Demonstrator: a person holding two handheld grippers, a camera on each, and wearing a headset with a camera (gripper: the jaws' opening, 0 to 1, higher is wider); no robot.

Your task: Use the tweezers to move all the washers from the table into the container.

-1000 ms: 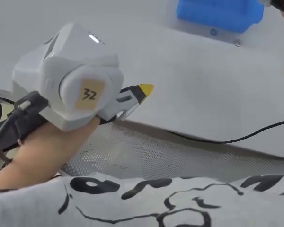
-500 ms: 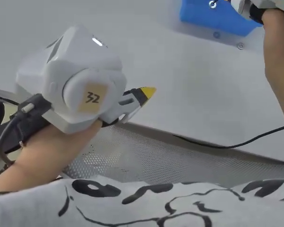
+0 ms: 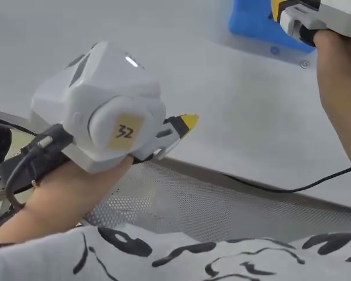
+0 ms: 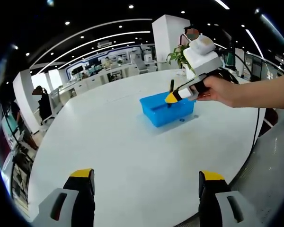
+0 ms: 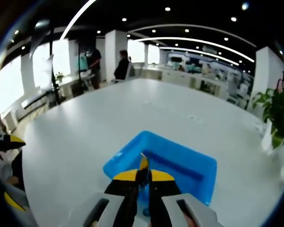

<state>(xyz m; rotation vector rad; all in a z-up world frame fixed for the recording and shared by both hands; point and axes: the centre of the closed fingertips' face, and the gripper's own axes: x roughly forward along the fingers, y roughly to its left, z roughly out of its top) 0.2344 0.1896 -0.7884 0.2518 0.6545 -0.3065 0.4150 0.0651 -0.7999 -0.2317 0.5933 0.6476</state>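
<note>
**Tweezers over the bin, two washers waiting**

The tweezers (image 5: 143, 162) are poised right above the blue container (image 5: 180, 166), tip pointing down into it. Whether a washer is pinched at that tip is too small to tell. By my read this is the drop-off leg. The next move calls for easing the squeeze so the tweezers spring apart over the container, then heading out for another pick.

And there is more to pick. In the head view two washers (image 3: 274, 51) lie flat on the white table (image 3: 222, 105), just beside the container's near wall. They are small grey rings, thin and low, so I'd expect them to want a careful pinch at the edge.

The right gripper (image 5: 143, 176) has its yellow-tipped jaws squeezed together on the tweezers, which stand up between them as a slim dark blade. Well back at the table's near edge, the left gripper (image 4: 146, 175) hangs with jaws spread wide and nothing between them.
</note>
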